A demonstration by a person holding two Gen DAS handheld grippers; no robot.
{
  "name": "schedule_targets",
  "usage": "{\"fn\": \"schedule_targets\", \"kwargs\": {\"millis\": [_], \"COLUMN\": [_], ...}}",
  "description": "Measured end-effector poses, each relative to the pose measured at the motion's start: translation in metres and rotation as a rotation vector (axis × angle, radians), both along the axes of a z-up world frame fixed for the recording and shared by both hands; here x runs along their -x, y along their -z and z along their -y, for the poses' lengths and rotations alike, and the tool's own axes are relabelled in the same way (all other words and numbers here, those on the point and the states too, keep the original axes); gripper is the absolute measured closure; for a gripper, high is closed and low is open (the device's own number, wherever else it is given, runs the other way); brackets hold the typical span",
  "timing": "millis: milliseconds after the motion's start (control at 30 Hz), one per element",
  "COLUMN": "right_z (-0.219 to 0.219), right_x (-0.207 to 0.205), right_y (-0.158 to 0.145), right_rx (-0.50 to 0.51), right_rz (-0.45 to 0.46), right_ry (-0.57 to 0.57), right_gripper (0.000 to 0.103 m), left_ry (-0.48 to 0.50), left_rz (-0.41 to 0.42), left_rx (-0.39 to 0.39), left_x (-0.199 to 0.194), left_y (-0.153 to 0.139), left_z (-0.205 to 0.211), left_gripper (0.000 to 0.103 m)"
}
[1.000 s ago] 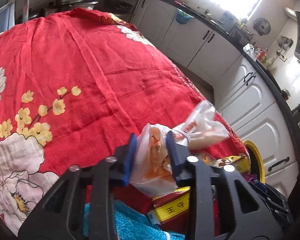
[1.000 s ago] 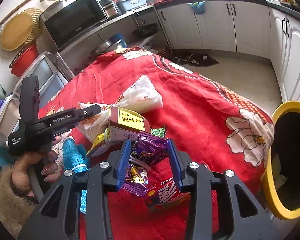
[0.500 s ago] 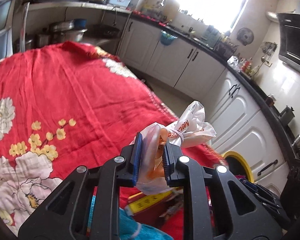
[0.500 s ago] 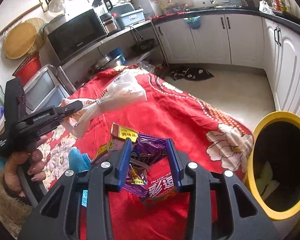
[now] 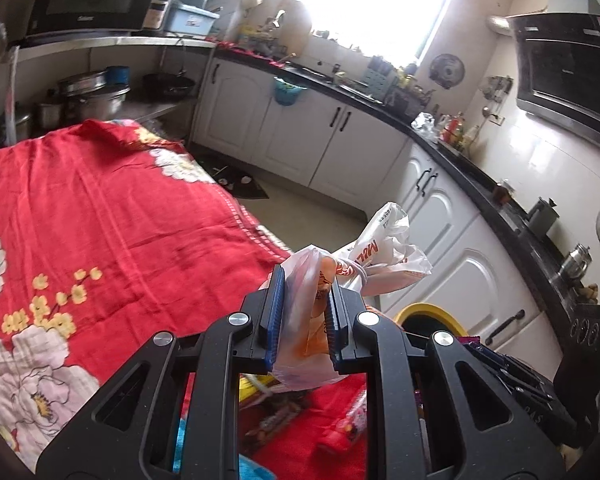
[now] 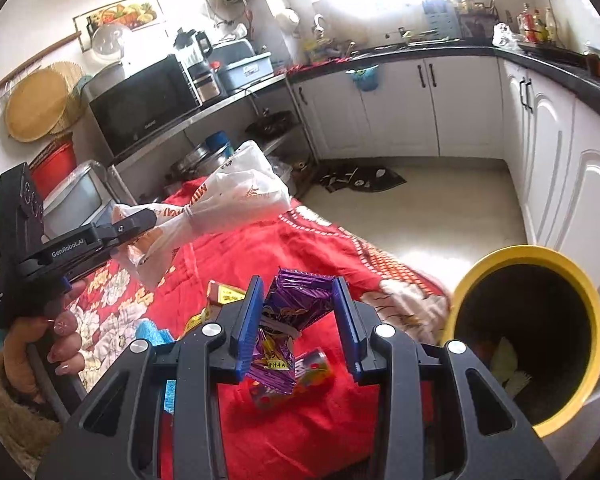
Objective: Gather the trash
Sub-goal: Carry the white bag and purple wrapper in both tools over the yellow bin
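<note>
My left gripper (image 5: 302, 312) is shut on a knotted white plastic bag (image 5: 380, 256) with orange print, held in the air above the red flowered tablecloth (image 5: 100, 220). The bag also shows in the right wrist view (image 6: 236, 200), hanging from the left gripper (image 6: 140, 220). My right gripper (image 6: 298, 320) is shut on a purple snack wrapper (image 6: 296, 308), lifted above the table near the yellow-rimmed trash bin (image 6: 528, 340). The bin's rim shows in the left wrist view (image 5: 424, 312) beyond the table edge.
On the cloth lie a red and yellow box (image 6: 224, 294), a red snack packet (image 6: 308, 372) and a blue towel (image 6: 156, 332). White cabinets (image 6: 420, 108) and a black counter line the kitchen walls. A dark mat (image 6: 360, 178) lies on the floor.
My left gripper has closed tighter on the bag and lifted it off the table. My right gripper has risen with the purple wrapper and moved closer to the bin.
</note>
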State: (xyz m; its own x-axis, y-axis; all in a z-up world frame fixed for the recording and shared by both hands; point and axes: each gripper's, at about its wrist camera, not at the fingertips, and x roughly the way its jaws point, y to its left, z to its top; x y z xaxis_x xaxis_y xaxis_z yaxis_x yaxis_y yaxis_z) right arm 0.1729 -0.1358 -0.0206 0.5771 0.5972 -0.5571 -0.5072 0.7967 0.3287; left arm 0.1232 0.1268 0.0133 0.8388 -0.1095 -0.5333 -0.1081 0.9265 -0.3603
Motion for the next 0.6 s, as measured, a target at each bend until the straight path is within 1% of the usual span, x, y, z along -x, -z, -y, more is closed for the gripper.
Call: {"fn": "schedule_targets", "kwargs": {"millis": [300, 600], "right_z": [0.039, 0.069], "right_x": [0.002, 0.004], "right_y": [-0.014, -0.021], "right_rx": [-0.02, -0.027], "right_rz": [0.032, 0.055], "right_ry": [0.082, 0.159], "right_gripper": [0.069, 0.069], "left_ry": [0.072, 0.133], "left_rz": [0.025, 0.032], "left_rx": [-0.01, -0.02], "left_x": [-0.01, -0.021], "left_y": [-0.01, -0.013], "left_z": [0.032, 0.06], "left_gripper": [0.09, 0.09]}}
